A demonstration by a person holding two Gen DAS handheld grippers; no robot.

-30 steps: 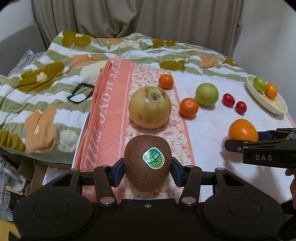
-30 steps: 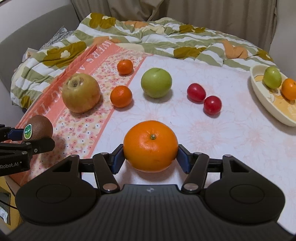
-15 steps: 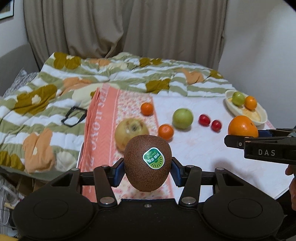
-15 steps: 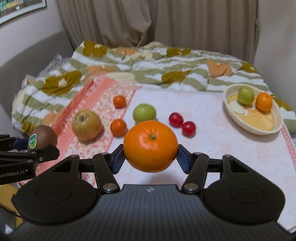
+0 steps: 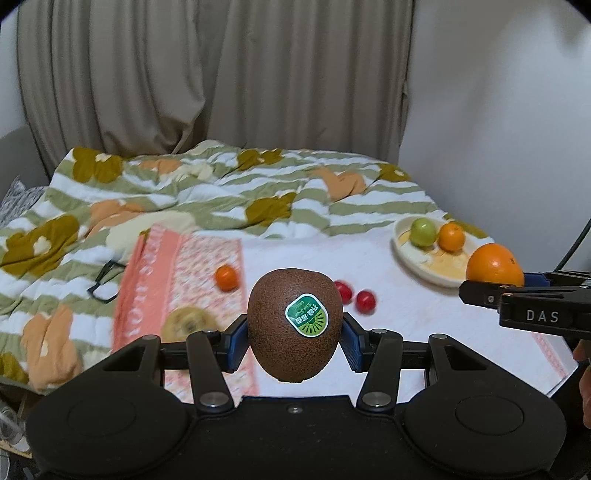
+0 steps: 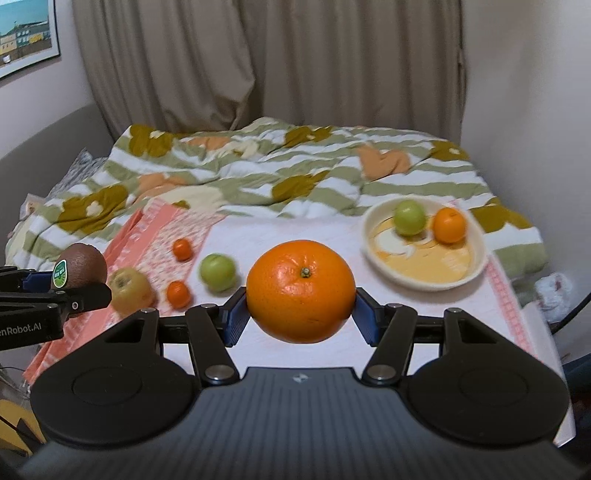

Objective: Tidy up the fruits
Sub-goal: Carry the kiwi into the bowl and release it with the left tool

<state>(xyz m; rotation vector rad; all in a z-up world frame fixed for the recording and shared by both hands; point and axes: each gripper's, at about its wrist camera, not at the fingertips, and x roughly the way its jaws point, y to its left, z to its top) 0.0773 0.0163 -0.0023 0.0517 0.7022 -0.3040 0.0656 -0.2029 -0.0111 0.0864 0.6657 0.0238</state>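
Curtained bedroom, cloth-covered table [image 6: 306, 236] below. Left gripper [image 5: 294, 334] clamped on kiwi [image 5: 294, 325]; right gripper [image 6: 300, 308] clamped on orange [image 6: 300, 291]. Bowl [image 6: 476, 266] ahead-right of fingers. Risk: round fruit slipping from pads, or rolling off bowl rim on release.

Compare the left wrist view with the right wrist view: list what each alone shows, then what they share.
Only the left wrist view shows the glasses on the blanket and two red tomatoes. Only the right wrist view shows the green apple on the table, a second small orange, and the framed picture on the wall. Both show the kiwi clamped in the left gripper, the large orange clamped in the right gripper, the bowl holding a green fruit and an orange one, and the yellowish pear.
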